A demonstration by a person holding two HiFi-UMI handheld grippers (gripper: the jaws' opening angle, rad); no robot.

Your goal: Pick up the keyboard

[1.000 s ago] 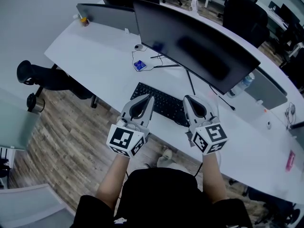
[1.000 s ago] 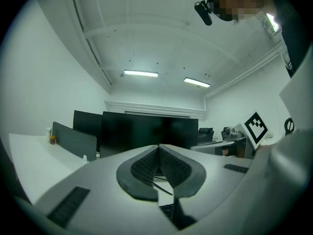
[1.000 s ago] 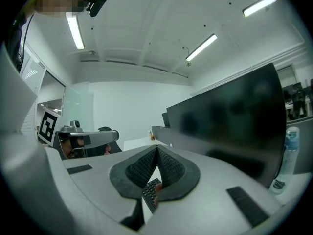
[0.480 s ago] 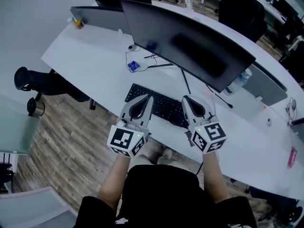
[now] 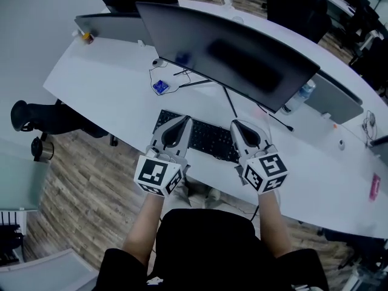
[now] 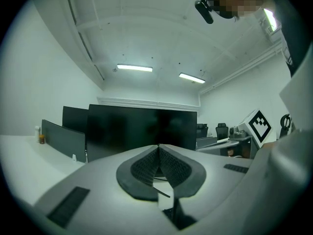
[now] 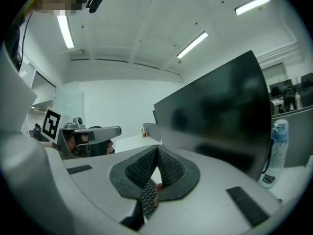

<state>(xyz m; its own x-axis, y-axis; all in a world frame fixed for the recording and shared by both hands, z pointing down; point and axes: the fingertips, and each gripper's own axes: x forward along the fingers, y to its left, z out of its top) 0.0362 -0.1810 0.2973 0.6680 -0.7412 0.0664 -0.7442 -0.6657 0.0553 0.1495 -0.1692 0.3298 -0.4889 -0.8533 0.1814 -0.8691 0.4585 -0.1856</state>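
A black keyboard point(image 5: 209, 139) lies near the front edge of the white desk point(image 5: 103, 80), below a wide dark monitor point(image 5: 230, 50). My left gripper point(image 5: 183, 121) hovers over the keyboard's left part, jaws shut with nothing between them. Over the right part hangs my right gripper point(image 5: 236, 125), also shut and empty. In the left gripper view the pads point(image 6: 146, 168) meet in front of the monitor point(image 6: 142, 131). In the right gripper view the closed gripper point(image 7: 157, 150) shows keyboard keys point(image 7: 148, 199) just under it. Whether either gripper touches the keyboard I cannot tell.
A small blue item point(image 5: 160, 86) with cables lies left of the monitor stand. A water bottle point(image 5: 301, 96) stands at the monitor's right end, also in the right gripper view point(image 7: 275, 151). Grey desk dividers point(image 5: 109, 23) rise behind. A dark chair point(image 5: 42, 117) stands on the wood floor at left.
Both grippers have edged forward and slightly down, farther over the keyboard. Their jaws stayed shut.
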